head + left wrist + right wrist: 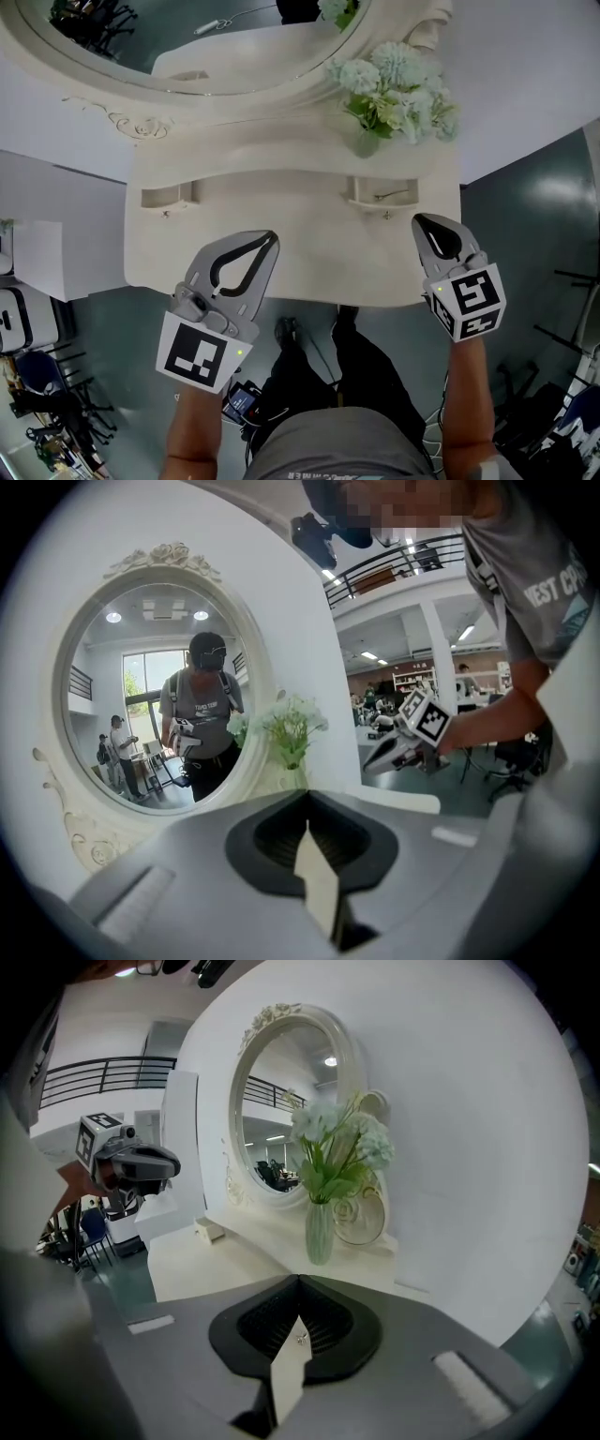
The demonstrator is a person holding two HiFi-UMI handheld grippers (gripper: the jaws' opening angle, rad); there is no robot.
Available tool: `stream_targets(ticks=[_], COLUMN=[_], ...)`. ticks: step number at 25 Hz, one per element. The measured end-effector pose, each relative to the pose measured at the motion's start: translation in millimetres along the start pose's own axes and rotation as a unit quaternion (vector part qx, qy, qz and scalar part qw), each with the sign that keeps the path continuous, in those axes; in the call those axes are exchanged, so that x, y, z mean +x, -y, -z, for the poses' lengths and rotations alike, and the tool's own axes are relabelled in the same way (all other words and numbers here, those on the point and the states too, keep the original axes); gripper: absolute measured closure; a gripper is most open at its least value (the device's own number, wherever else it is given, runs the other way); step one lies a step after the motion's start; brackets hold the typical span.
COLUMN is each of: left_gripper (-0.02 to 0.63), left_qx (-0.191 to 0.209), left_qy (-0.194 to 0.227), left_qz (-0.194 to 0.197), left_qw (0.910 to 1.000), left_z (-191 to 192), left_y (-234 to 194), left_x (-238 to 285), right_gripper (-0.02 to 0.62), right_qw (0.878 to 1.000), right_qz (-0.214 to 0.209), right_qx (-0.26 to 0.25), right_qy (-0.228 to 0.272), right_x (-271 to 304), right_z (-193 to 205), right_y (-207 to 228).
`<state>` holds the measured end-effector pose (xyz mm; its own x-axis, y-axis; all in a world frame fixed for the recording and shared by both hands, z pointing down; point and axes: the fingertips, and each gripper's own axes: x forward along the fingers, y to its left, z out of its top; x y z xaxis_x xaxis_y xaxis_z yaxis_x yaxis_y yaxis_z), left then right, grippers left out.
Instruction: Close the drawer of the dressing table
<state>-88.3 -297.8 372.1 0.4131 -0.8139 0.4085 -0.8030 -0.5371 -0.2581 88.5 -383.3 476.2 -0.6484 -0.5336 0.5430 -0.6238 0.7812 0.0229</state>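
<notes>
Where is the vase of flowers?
The vase stands at the dressing table's back right in the head view, beside the oval mirror, beyond the right tongs.

Vase [366, 142] on dressing table [281, 192], right of mirror [187, 37]

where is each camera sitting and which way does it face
Head view: on the person's head, looking steeply down at the dressing table; shows forearms, legs, left tool and right tool.
Left gripper view: on the left tool, looking along its shut jaws at the mirror; right tool and arm show at right.
Right gripper view: on the right tool, looking along its shut jaws at the vase of flowers; left tool shows at left.
Shared: both gripper views see mirror and vase of flowers, and each other's tool.
</notes>
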Motion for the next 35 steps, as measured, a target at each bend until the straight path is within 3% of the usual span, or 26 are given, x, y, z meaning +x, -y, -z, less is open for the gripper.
stream_targets(ticks=[16,30,35], left_gripper=[0.603,0.603,0.603], left_qx=[-0.025,-0.044,-0.044], left_qy=[-0.024,-0.030,-0.030], left_qz=[0.013,0.017,0.020], left_qw=[0.9993,0.9984,0.9984], left_z=[62.7,92.2,97.8], left_y=[-9.8,-15.4,-9.1], left_x=[32.0,56.1,63.6], right_gripper=[0.565,0.514,0.508], right_qw=[0.998,0.996,0.996], right_qz=[0.003,0.000,0.021], right_qx=[0.007,0.013,0.010], right_qy=[-0.056,-0.089,-0.089], right_x=[72.2,100.1,100.4], right_z=[67.1,108.2,117.0], right_y=[-2.2,-8.7,-3.2])
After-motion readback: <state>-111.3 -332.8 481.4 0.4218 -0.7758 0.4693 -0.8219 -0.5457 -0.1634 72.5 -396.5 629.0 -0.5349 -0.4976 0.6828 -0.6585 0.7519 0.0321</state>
